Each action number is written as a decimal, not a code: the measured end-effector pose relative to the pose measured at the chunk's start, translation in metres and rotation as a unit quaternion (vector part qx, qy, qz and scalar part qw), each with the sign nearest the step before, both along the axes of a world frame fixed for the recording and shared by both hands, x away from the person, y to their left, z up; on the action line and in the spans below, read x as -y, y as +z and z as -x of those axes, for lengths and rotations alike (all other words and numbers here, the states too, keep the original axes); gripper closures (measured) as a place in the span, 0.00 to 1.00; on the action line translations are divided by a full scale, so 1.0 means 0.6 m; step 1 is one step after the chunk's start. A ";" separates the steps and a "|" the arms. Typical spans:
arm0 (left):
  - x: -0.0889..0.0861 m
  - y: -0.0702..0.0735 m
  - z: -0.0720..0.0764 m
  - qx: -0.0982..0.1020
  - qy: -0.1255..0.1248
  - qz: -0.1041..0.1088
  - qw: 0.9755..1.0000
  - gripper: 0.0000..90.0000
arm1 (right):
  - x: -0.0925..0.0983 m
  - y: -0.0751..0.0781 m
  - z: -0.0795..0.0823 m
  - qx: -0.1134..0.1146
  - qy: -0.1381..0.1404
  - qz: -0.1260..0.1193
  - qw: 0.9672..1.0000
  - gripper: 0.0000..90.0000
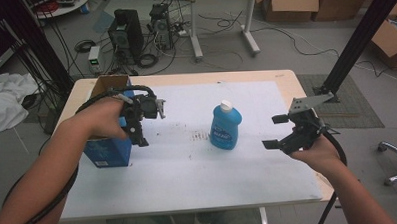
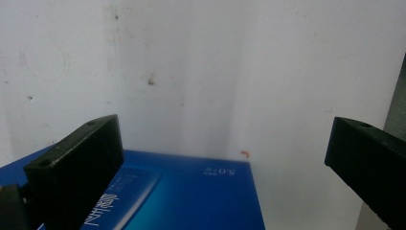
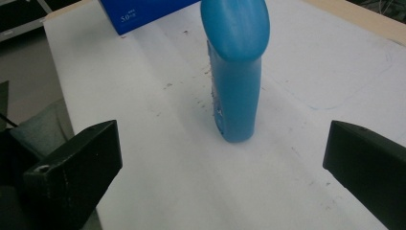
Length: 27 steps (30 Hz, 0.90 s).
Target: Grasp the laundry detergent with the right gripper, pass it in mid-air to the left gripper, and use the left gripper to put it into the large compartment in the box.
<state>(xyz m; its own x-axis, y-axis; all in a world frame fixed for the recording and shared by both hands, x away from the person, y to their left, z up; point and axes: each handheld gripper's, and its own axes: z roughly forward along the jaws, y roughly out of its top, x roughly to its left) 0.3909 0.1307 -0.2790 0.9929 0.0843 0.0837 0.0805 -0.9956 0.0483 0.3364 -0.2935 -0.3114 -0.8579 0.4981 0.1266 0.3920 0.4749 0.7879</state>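
A blue bottle (image 1: 225,125) with a white cap is standing upright near the middle of the white sheet (image 1: 189,182) covering the table (image 1: 293,81). A blue box (image 1: 107,147), its top flaps open, is sitting by the table's left edge, well apart from the bottle.

The left gripper (image 1: 139,125) is hanging over the box's right side, pointing down, its jaws standing wide apart and gripping nothing. In the left gripper view the box (image 2: 191,196) is lying below and between the jaws, with stained sheet (image 2: 201,72) beyond it.

The right gripper (image 1: 276,132) is hovering near the table's right edge, aimed at the bottle, jaws spread wide and empty. In the right gripper view the bottle (image 3: 237,81) is standing between the jaws but well ahead of them, with a corner of the box (image 3: 143,12) at the far edge.
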 end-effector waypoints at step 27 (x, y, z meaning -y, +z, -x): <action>0.008 0.001 0.014 0.004 -0.008 0.006 1.000 0.00 | -0.107 -0.130 -0.095 0.021 0.021 -0.010 0.999 0.00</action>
<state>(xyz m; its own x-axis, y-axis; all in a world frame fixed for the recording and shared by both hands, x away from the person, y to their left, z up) 0.3823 0.1260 -0.2785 0.9935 0.0686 0.0910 0.0632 -0.9961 0.0611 0.3934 -0.2295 -0.3891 -0.8831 0.4587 0.0990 0.3378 0.4749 0.8126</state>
